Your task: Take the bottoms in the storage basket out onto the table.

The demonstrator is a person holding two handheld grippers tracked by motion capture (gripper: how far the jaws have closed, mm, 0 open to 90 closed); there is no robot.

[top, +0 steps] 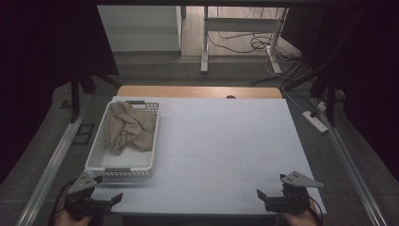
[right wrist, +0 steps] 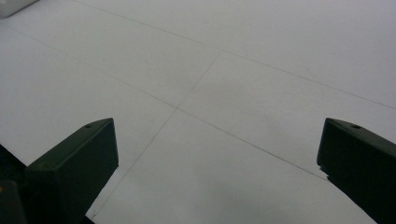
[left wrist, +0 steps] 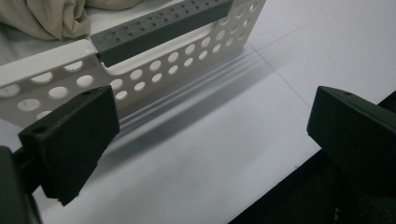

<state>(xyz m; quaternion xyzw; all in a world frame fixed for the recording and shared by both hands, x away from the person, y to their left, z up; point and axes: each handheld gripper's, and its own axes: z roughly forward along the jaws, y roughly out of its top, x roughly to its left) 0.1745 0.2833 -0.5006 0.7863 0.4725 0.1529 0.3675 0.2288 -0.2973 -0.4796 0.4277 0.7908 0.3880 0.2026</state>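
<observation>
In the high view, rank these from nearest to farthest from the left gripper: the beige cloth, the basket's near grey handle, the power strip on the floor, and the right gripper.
1. Near grey handle, just beyond the left gripper, on the white basket.
2. Beige cloth, farther back inside the basket.
3. Right gripper, across the table's near edge.
4. Power strip, on the floor, far right.

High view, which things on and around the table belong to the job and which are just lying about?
Belong to the job:
white basket
beige cloth in it
left gripper, jaws open
right gripper, jaws open

Lying about:
power strip on the floor
cables beyond the table
</observation>
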